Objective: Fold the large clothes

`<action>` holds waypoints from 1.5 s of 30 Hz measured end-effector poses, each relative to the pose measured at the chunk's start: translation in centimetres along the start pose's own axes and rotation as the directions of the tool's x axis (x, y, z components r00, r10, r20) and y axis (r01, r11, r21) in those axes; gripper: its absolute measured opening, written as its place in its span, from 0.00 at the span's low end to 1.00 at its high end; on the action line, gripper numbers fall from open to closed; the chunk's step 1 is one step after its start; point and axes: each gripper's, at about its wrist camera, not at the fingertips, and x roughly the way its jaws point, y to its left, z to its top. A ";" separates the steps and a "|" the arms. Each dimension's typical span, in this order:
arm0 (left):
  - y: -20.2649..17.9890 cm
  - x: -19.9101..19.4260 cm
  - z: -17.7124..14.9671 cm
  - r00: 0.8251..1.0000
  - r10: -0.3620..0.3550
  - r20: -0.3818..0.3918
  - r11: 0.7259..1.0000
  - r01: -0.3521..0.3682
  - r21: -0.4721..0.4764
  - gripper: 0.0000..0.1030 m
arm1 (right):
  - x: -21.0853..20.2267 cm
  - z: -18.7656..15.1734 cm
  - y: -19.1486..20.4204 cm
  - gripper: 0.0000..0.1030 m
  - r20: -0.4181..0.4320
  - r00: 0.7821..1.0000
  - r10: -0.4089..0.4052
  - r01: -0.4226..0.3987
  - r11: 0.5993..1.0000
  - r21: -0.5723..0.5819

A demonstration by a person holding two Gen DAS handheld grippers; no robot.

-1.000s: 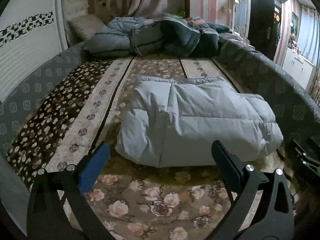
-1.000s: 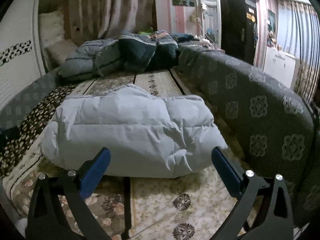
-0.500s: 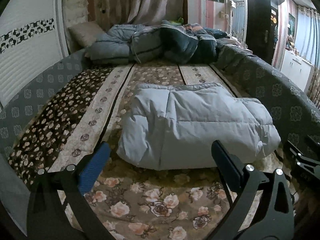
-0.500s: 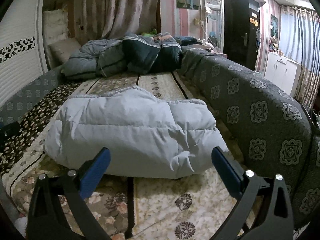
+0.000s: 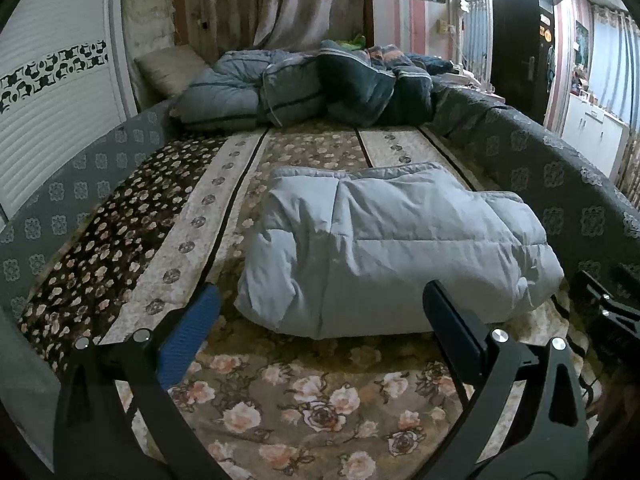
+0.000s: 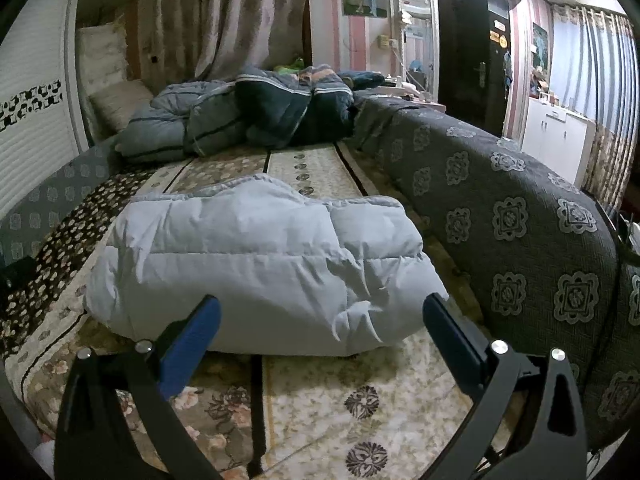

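I see the folded light-blue puffer jacket [image 5: 392,248] lying on the floral bedspread [image 5: 288,400], mid-bed. My left gripper [image 5: 320,312] and right gripper [image 6: 320,320] both gape wide, empty, just short of its near edge.

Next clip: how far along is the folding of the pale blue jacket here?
Done: the jacket lies on the bed as a compact folded bundle, sleeves tucked out of sight. In hand: nothing; the left gripper and right gripper are open, short of it. Left: probably nothing, perhaps a final tidy.
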 end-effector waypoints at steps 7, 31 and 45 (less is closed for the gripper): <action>0.1 0.5 -0.3 1.000 0.010 -0.026 1.000 -0.009 0.009 0.97 | -0.5 -0.1 -0.2 0.98 0.005 1.000 -0.014 0.013 0.999 0.031; -0.6 0.1 -0.5 0.999 0.035 -0.015 0.999 -0.034 0.038 0.97 | -0.8 -0.6 0.6 0.98 -0.003 0.999 -0.033 0.033 0.999 0.022; -0.5 0.0 -0.6 0.999 0.035 -0.017 0.999 -0.034 0.042 0.97 | -0.7 -0.9 0.8 0.98 -0.012 1.000 -0.028 0.028 0.999 0.023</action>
